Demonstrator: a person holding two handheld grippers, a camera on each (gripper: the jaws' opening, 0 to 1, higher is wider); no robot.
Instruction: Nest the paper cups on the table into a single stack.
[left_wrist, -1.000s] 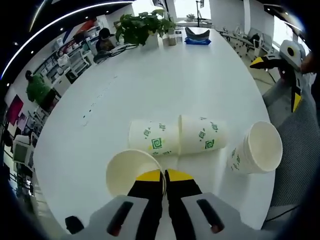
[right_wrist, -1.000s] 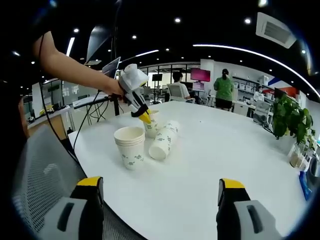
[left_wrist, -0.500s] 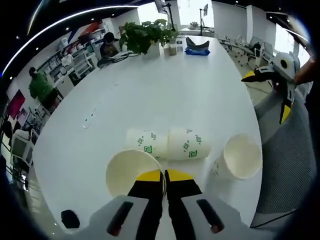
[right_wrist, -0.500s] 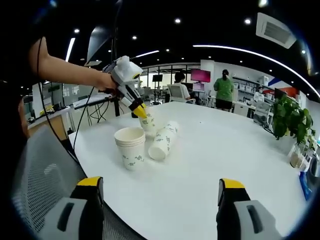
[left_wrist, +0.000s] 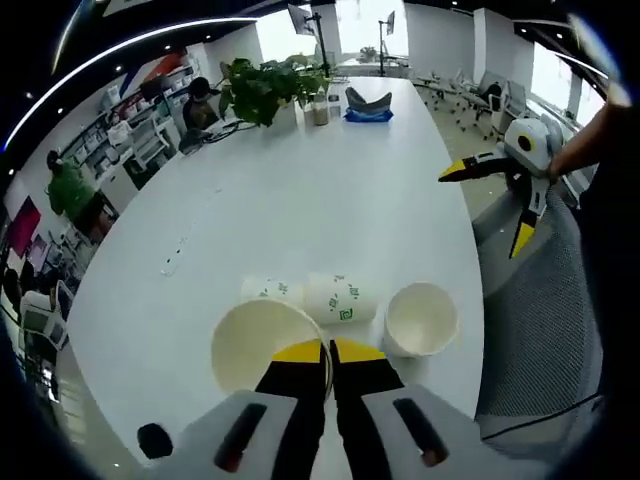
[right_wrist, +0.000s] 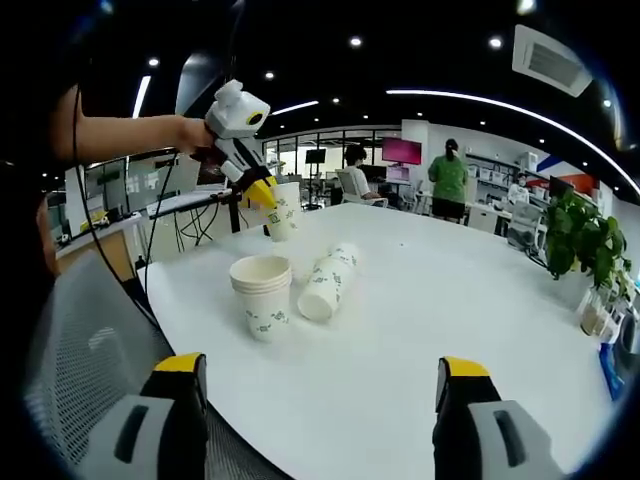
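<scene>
My left gripper (left_wrist: 329, 351) is shut on the rim of a white paper cup (left_wrist: 262, 345) with green marks. In the right gripper view this left gripper (right_wrist: 258, 190) holds that cup (right_wrist: 282, 211) in the air, above and behind the upright stack of cups (right_wrist: 262, 294). The stack (left_wrist: 420, 319) stands near the table's edge. Two cups (left_wrist: 318, 296) lie on their sides right beside it, end to end; they appear as lying cups (right_wrist: 325, 282) right of the stack. My right gripper (right_wrist: 320, 388) is open and holds nothing, off the table's edge; it hangs there as the right gripper (left_wrist: 508, 180).
The white table (left_wrist: 300, 190) is long and oval. A potted plant (left_wrist: 264, 86) and a blue-and-dark object (left_wrist: 368, 104) stand at its far end. A grey mesh chair (right_wrist: 80, 340) sits by the near edge. People work at desks beyond.
My left gripper has risen with the cup, lifting it off the table to above the stack's height. The right gripper and the cups on the table have stayed put.
</scene>
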